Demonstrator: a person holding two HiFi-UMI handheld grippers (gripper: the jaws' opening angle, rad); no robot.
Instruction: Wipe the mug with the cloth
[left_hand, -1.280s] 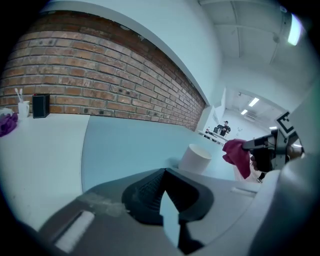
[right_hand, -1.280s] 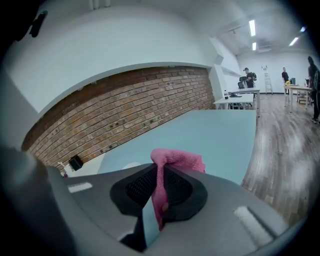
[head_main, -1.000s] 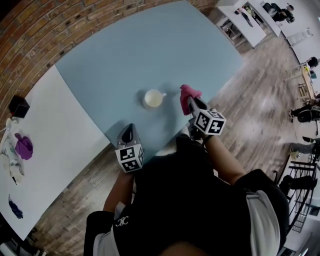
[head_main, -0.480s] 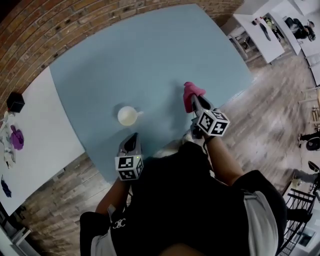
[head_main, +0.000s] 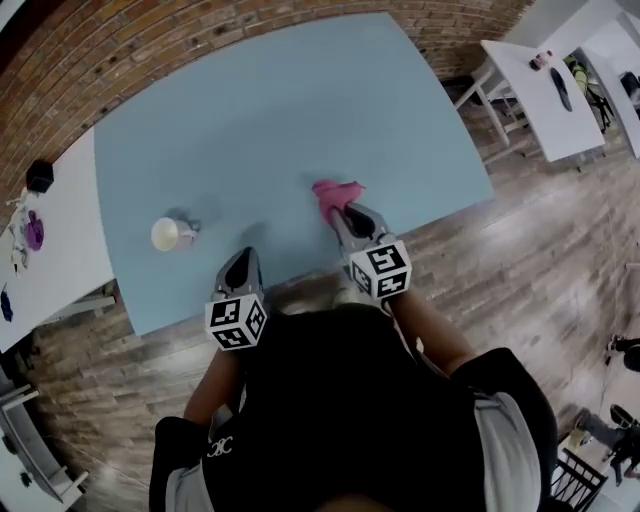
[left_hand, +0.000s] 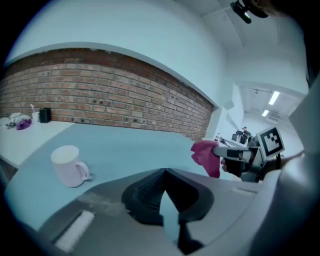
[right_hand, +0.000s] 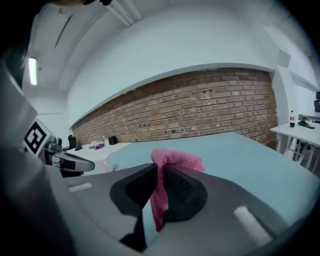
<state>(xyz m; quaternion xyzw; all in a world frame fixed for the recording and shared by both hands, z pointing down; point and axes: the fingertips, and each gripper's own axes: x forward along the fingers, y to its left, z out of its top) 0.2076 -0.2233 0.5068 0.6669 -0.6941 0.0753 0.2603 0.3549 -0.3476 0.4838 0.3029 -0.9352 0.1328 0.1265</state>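
On the blue table (head_main: 300, 100) the mug (head_main: 170, 234) now stands far out to the left, well apart from both pairs of tongs. A second ago it sat in the middle of the head view, just ahead of the person. Both hands and the view have since swung away to its right, and nothing touches it. The left tongs (head_main: 245, 260) are closed with nothing between them and point across the table, with the mug off to their left. The right tongs (head_main: 345, 212) are clamped on the pink cloth (head_main: 335, 193), which bunches above the jaws and hangs below them. The cloth is in hand, but wiping does not look under way. To my eye both hands must come back to the mug, and the left tongs must open if they are to steady it. Apart from the mug, the blue table top is bare. A white table (head_main: 50, 250) butts against its left side, carrying a black box (head_main: 39, 176) and a small purple thing (head_main: 34, 232). A brick wall (head_main: 200, 30) runs behind, the floor (head_main: 520, 260) is wooden, and another white table (head_main: 540, 90) stands at the upper right.
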